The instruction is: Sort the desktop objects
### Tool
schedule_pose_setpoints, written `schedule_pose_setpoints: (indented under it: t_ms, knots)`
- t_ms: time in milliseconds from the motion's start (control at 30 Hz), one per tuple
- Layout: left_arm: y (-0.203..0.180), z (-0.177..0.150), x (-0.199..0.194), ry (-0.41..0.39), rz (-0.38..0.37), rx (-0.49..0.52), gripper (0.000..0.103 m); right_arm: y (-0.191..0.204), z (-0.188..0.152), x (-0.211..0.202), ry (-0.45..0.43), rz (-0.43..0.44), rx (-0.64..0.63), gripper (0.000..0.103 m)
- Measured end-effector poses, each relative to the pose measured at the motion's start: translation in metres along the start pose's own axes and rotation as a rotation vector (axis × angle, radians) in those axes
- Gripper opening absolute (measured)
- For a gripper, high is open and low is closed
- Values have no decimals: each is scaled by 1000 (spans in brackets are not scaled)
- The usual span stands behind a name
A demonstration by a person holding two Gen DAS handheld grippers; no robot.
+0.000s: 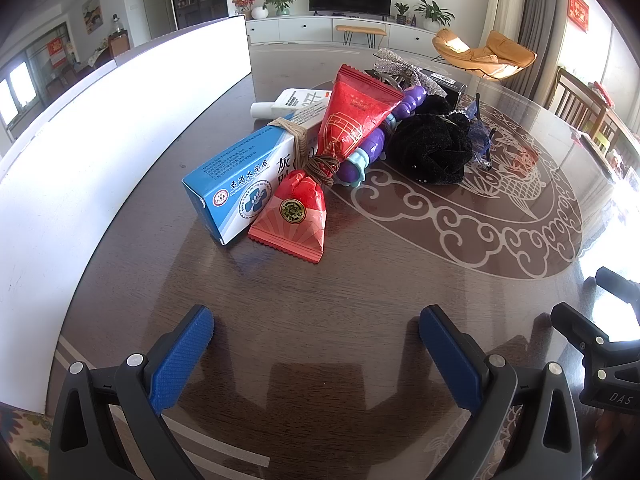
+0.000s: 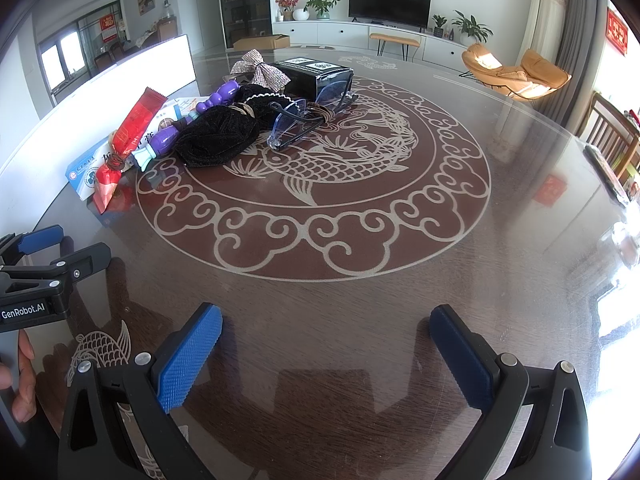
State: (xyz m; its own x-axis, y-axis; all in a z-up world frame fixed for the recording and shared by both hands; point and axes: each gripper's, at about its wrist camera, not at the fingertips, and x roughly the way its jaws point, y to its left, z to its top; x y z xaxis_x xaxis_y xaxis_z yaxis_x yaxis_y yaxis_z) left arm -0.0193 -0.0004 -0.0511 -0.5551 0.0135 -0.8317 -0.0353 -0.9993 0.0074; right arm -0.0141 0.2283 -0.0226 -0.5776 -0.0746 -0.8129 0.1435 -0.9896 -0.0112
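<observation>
A dark round table (image 2: pixel 360 320) with a pale fish-and-cloud inlay carries a clustered heap: blue medicine box (image 1: pixel 236 184), red candy wrapper (image 1: pixel 316 168), purple toy (image 1: pixel 372 144), black velvet cloth (image 2: pixel 216 140), clear glasses (image 2: pixel 296 120), black box (image 2: pixel 312 74).

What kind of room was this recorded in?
Most likely a home living-dining room: a TV on a low white cabinet, an orange lounge chair, and potted plants behind a round carved table.

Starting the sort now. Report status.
Left gripper open, right gripper open, both empty. Pile untouched on table. Nothing in the way.
</observation>
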Motion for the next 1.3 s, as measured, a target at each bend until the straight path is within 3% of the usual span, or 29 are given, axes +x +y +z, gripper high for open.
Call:
schedule_pose_setpoints:
  t_ms: [1167,1300]
  knots:
    - [0,0,1,0,0,0,103,0,0,0,0,0,0,103]
    - [7,1,-2,37,16,-29,103,0,-1,1,0,0,0,103]
